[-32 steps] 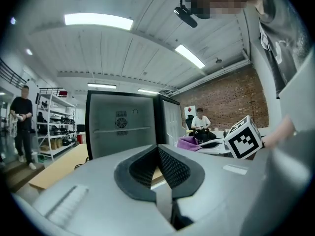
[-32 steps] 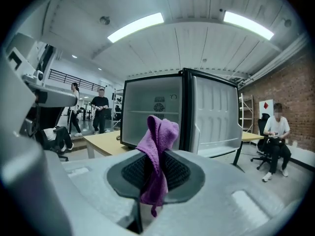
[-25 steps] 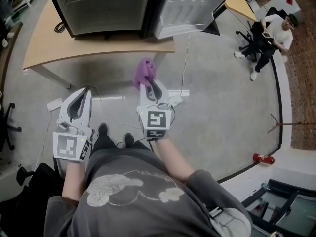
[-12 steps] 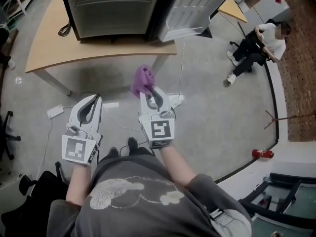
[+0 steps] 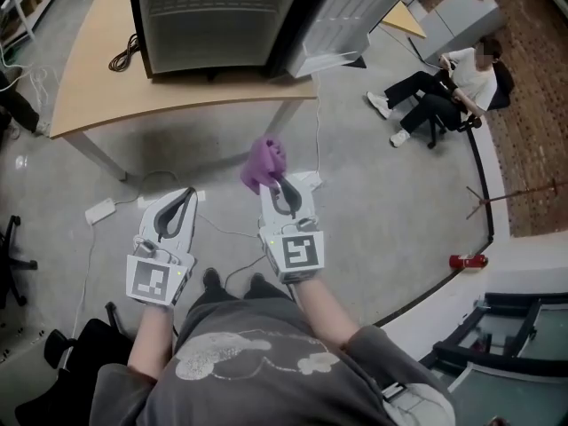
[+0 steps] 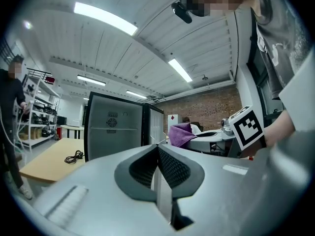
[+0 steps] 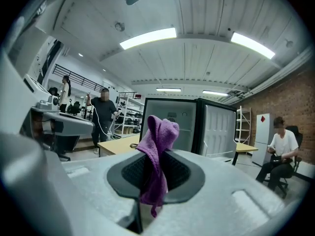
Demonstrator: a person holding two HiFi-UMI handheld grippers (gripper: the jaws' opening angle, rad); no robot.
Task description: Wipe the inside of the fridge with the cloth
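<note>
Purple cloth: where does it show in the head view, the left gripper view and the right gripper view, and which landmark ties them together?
Head view: purple cloth near centre, at the tip of the right gripper.
Left gripper view: right of centre, mid-height.
Right gripper view: dead centre, pinched between the jaws.
Shared landmark: the open fridge, seen in all three views.

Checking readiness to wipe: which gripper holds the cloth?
The right gripper: its jaws clamp the purple cloth. The left gripper is shut on nothing.
</note>
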